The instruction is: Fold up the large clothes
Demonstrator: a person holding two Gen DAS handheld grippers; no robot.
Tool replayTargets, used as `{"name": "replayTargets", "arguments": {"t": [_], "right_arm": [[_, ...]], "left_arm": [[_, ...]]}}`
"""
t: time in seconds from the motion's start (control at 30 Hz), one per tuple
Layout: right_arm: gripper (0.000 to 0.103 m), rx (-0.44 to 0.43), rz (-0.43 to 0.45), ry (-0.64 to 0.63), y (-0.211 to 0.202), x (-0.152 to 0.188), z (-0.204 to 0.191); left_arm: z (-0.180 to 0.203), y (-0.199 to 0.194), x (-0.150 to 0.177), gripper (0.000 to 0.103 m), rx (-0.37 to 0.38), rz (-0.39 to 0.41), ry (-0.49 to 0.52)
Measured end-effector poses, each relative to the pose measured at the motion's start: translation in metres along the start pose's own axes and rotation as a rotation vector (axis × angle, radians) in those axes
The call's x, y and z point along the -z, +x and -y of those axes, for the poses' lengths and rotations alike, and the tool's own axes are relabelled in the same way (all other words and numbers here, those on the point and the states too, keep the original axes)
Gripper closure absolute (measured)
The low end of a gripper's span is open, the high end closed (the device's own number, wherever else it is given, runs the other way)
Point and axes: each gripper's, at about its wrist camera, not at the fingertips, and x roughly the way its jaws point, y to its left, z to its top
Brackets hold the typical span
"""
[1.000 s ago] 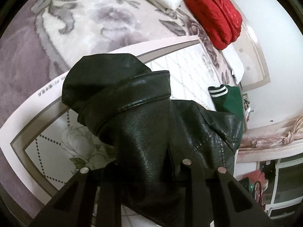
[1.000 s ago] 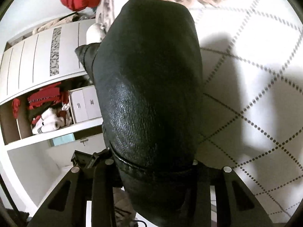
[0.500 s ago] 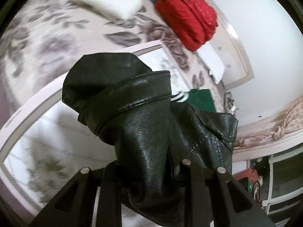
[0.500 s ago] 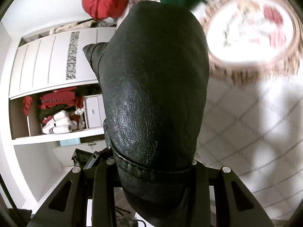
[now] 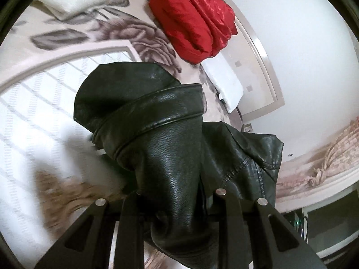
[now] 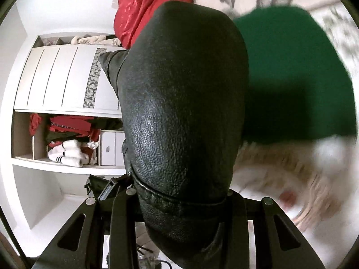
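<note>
Black leather jacket [image 5: 170, 148] bunched, lifted above bed [image 5: 67, 116]; left gripper [image 5: 175, 199] clamped on collar area, fingers angled down over bedspread; right gripper [image 6: 179, 197] clamped on jacket fold, jacket filling view; green garment [image 6: 291, 71] on bed beyond; red jacket [image 5: 195, 15] near headboard.

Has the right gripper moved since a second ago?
Yes. The right gripper, shut on the black leather jacket, has swung toward the bed's head: the green garment now fills its background.
</note>
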Motion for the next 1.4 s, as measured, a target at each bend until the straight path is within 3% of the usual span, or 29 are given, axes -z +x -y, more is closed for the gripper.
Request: {"name": "replayTargets", "arguments": {"t": [0.17, 0.27, 0.43, 0.5, 0.57, 0.6, 0.63, 0.7, 0.77, 0.83, 0.93, 1.13, 1.4], "right_arm": [[0.065, 0.024, -0.040, -0.002, 0.003, -0.087, 0.067], [0.065, 0.028, -0.087, 0.031, 0.015, -0.126, 0.128], [0.054, 0.019, -0.123, 0.094, 0.029, -0.138, 0.173], [0.038, 0.095, -0.133, 0.086, 0.029, -0.133, 0.171], [0.029, 0.253, -0.105, 0.036, 0.022, -0.131, 0.154], [0.026, 0.310, -0.091, 0.023, 0.019, -0.127, 0.147], [0.023, 0.381, -0.061, 0.005, 0.014, -0.122, 0.137], [0.008, 0.513, 0.008, -0.030, 0.006, -0.109, 0.115], [0.004, 0.670, 0.071, -0.080, 0.006, -0.089, 0.088], [0.000, 0.850, 0.138, -0.136, 0.005, -0.062, 0.063], [0.000, 1.016, 0.198, -0.200, -0.002, -0.021, 0.049], [0.000, 1.164, 0.302, -0.236, -0.020, 0.062, -0.019], [0.000, 1.218, 0.445, -0.253, -0.083, 0.172, -0.174]], "left_arm": [[-0.005, 0.094, 0.005, 0.082, -0.029, -0.014, 0.035], [-0.014, 0.126, 0.013, 0.080, -0.059, -0.048, 0.078], [-0.012, 0.133, 0.013, 0.051, -0.139, -0.101, 0.186], [-0.013, 0.125, 0.014, 0.050, -0.163, -0.134, 0.174], [-0.010, 0.114, 0.016, 0.049, -0.203, -0.149, 0.188], [-0.003, 0.105, 0.018, 0.043, -0.235, -0.148, 0.241], [0.003, 0.099, 0.020, 0.037, -0.254, -0.141, 0.274], [0.018, 0.077, 0.029, 0.014, -0.301, -0.113, 0.376], [0.032, 0.061, 0.038, 0.001, -0.340, -0.101, 0.460], [0.042, 0.048, 0.044, 0.000, -0.359, -0.100, 0.531], [0.062, 0.024, 0.048, 0.000, -0.389, -0.103, 0.627], [0.110, -0.041, 0.049, 0.000, -0.402, -0.096, 0.759], [0.166, -0.158, 0.055, 0.000, -0.430, -0.076, 0.850]]}}
